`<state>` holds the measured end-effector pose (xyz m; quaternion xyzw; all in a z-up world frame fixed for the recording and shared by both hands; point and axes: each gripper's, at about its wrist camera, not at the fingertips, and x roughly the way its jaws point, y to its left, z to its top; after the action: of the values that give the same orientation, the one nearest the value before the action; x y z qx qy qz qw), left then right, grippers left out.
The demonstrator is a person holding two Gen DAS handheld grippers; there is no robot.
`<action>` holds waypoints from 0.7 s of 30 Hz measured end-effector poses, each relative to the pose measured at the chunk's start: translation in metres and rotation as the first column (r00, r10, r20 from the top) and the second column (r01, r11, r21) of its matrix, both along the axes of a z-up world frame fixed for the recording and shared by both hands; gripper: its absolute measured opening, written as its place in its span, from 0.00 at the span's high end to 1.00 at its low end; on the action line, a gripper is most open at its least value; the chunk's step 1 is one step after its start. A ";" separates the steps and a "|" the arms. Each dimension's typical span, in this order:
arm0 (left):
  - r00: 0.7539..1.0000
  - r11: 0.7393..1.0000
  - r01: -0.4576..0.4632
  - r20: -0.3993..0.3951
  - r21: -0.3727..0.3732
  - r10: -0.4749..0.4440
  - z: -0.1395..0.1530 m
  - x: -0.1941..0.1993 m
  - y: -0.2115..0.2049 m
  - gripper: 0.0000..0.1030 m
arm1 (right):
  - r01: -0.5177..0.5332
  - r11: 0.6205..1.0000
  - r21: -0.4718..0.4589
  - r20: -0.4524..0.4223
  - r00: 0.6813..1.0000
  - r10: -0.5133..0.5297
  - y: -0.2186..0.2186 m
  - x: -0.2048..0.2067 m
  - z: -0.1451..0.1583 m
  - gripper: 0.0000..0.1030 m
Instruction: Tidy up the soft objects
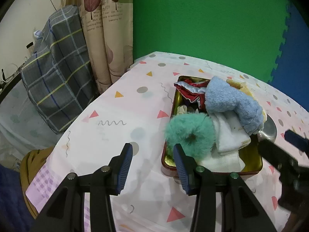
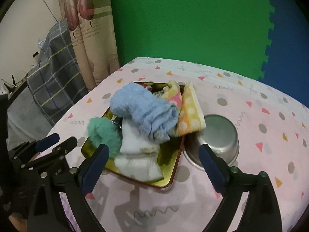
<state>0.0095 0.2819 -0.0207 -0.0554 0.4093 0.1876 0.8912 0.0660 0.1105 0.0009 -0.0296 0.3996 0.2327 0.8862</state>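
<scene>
A red-rimmed tin (image 1: 251,154) (image 2: 170,160) with a gold inside sits on the pink patterned tablecloth (image 1: 119,116). It holds a teal fluffy scrunchie (image 1: 179,127) (image 2: 102,131), a blue towel (image 1: 227,98) (image 2: 143,108), white cloths (image 1: 229,135) (image 2: 135,141), a red-and-white cloth (image 1: 191,92) and a yellow-pink dotted cloth (image 2: 191,112). My left gripper (image 1: 152,147) is open and holds nothing, at the tin's near left corner. My right gripper (image 2: 153,147) stands wide open over the tin's near end, its pads touching nothing.
An upturned steel bowl (image 2: 218,133) (image 1: 269,127) rests against the tin's right side. Left of the table are a plaid cushion (image 1: 56,81) and a leaf-print curtain (image 1: 104,29). A green and blue foam wall (image 2: 183,29) stands behind. Bare tablecloth lies left of the tin and right of the bowl.
</scene>
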 end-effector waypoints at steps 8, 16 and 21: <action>1.000 1.000 -0.002 -0.008 0.000 0.002 -0.001 0.000 -0.001 0.57 | 0.002 0.999 -0.032 0.021 1.000 -0.001 0.004 -0.012 -0.005 0.03; 1.000 1.000 -0.001 -0.015 0.002 0.001 -0.004 0.001 0.000 0.57 | -0.008 0.999 -0.039 -0.013 1.000 0.007 0.006 -0.012 -0.016 0.03; 1.000 1.000 0.002 -0.018 0.006 -0.002 -0.006 0.001 -0.001 0.57 | -0.008 0.999 -0.043 -0.020 1.000 0.008 0.006 -0.012 -0.018 0.03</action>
<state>0.0106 0.2811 -0.0265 -0.0509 0.4166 0.1884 0.8879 0.0539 0.1164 -0.0173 -0.0479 0.4130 0.2279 0.8805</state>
